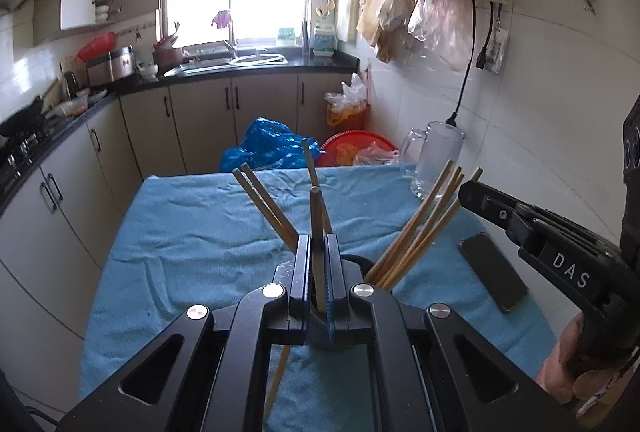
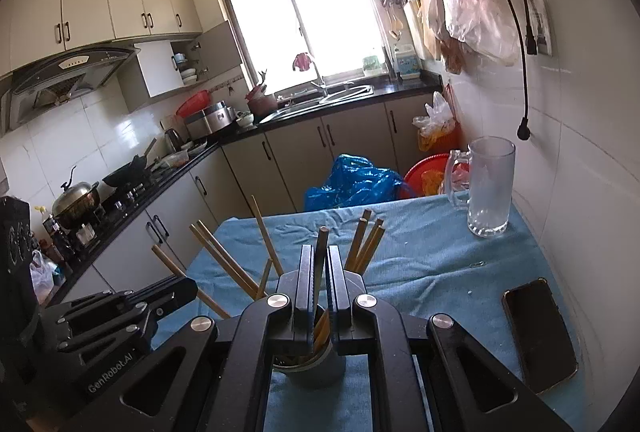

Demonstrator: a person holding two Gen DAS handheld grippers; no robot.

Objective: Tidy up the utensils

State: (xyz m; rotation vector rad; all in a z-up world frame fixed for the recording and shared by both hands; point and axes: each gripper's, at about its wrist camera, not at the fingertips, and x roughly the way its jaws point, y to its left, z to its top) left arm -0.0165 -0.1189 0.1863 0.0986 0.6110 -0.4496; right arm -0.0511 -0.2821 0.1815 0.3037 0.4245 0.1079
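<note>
In the left wrist view my left gripper (image 1: 318,238) is shut on one wooden chopstick (image 1: 316,216) that stands nearly upright between its jaws. Just behind it a dark cup (image 1: 356,262) holds a fan of several chopsticks (image 1: 416,232); two more chopsticks (image 1: 264,207) lean to the left. My right gripper (image 2: 320,250) is shut on a darker chopstick (image 2: 321,256), directly over the grey cup (image 2: 308,364) with chopsticks inside. Each gripper shows in the other's view: the right gripper (image 1: 466,191) at the right, the left gripper (image 2: 192,286) at the lower left.
A blue cloth (image 1: 200,232) covers the table. A glass mug (image 2: 490,187) stands at its far right corner and a black phone (image 2: 540,336) lies near the right edge by the tiled wall. Kitchen counters, a blue bag and a red basin lie beyond.
</note>
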